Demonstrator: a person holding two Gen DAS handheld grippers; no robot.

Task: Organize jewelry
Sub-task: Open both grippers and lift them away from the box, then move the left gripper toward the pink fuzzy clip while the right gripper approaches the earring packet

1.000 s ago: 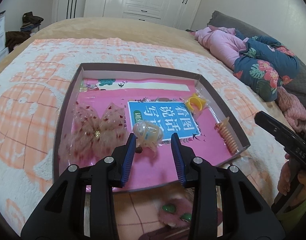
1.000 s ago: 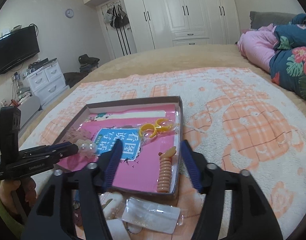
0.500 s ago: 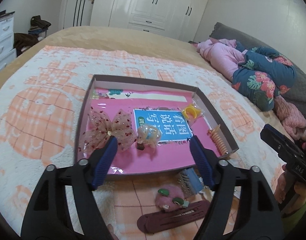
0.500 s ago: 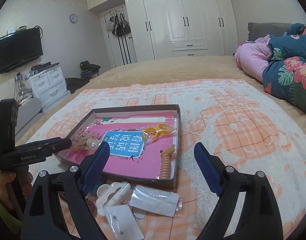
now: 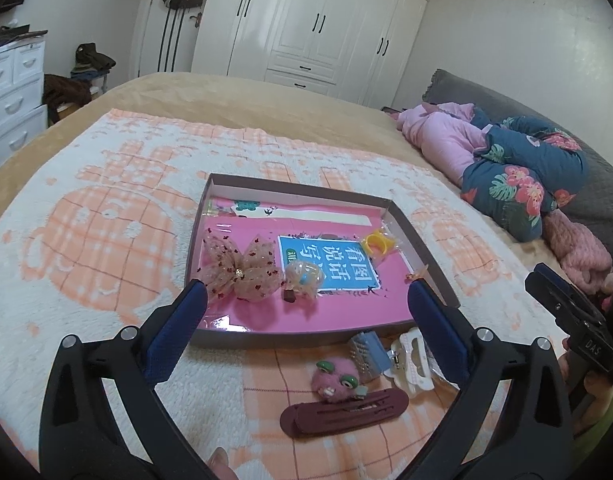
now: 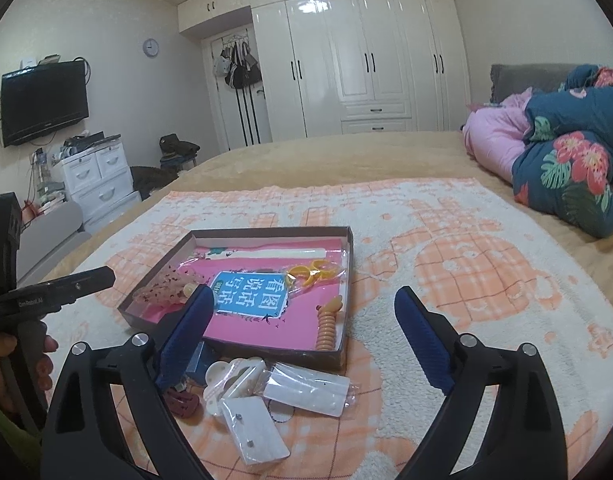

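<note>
Above tray (image 5: 422, 248): left tongs (image 5: 306, 300), right tongs (image 6: 302, 312) tilted down, just spread wide, nothing between.

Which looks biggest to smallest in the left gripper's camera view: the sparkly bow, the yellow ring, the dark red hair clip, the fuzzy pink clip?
1. Dark red hair clip, though it lies nearest the camera, which flatters it.
2. Sparkly bow, nearly as large and farther off, so the top two are unsure.
3. Fuzzy pink clip.
4. Yellow ring.

We are facing white wardrobes (image 6: 362, 60); a television (image 6: 42, 100) is hanging above white drawers (image 6: 96, 184).
</note>
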